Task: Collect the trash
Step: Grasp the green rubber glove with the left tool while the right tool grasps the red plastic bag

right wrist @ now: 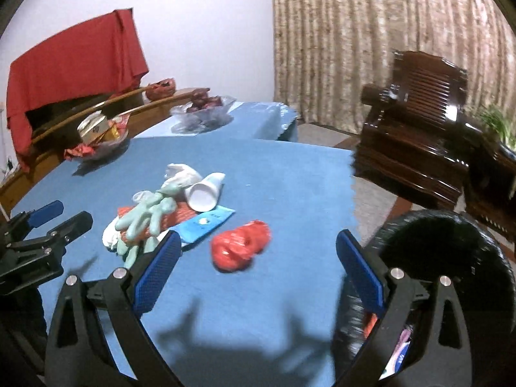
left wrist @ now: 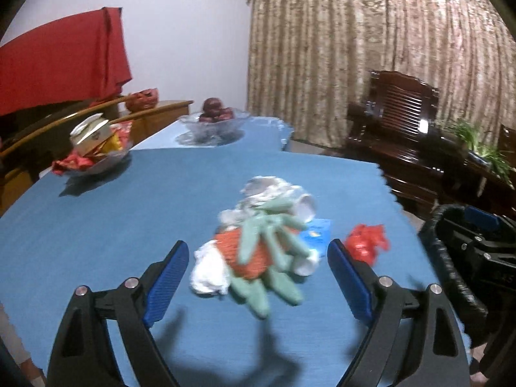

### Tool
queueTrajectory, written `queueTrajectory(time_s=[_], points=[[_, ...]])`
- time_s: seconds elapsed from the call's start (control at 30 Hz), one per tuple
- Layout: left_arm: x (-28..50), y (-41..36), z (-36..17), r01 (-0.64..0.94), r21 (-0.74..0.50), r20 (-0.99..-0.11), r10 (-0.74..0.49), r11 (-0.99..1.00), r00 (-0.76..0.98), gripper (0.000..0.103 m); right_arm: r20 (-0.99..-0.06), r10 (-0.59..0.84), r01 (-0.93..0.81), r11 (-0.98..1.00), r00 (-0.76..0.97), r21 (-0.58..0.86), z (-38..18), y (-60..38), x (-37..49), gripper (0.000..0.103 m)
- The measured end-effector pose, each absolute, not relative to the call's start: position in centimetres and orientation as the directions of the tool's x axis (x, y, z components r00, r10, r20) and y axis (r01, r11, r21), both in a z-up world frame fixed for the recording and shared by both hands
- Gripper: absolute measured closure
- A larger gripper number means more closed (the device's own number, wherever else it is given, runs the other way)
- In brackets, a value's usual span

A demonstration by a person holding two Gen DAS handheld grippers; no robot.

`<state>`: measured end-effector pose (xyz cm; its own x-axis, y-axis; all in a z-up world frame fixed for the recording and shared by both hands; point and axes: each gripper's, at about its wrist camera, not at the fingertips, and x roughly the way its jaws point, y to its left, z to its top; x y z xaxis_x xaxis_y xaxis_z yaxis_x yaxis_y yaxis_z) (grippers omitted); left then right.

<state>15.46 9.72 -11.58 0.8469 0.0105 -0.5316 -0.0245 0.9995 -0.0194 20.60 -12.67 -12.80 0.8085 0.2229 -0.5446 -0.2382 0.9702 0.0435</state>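
Left gripper (left wrist: 258, 258) over blue tabletop (left wrist: 96, 232), fingers (left wrist: 167, 277) spread wide and empty, framing a trash heap: pale green gloves (left wrist: 274, 251) across orange netting (left wrist: 248, 258), crumpled white tissue (left wrist: 208, 271) at left, white paper cups (left wrist: 304, 208) and blue packet (left wrist: 317, 235) behind. Right gripper (right wrist: 256, 267) likewise spread, nothing held, crumpled red wrapper (right wrist: 240, 246) lying apart from the heap between its fingers (right wrist: 156, 274); black bin (right wrist: 451, 258) just right of the tabletop edge, scraps inside. Glass dish of snack packets (left wrist: 93, 154) and glass bowl of dark red fruit (left wrist: 214, 119) at far side.
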Motion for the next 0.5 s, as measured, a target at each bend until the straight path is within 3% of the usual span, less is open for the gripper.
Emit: queueTrajectory(time_s=[0.5], points=[[18.6, 12.7, -16.6, -0.051, -0.042, -0.607, 0.015, 0.998, 0.794, 0.029, -0.658, 0.156, -0.192, 0.981, 0.737, 0.018, -19.6, -9.4, 27.1, 0.010]])
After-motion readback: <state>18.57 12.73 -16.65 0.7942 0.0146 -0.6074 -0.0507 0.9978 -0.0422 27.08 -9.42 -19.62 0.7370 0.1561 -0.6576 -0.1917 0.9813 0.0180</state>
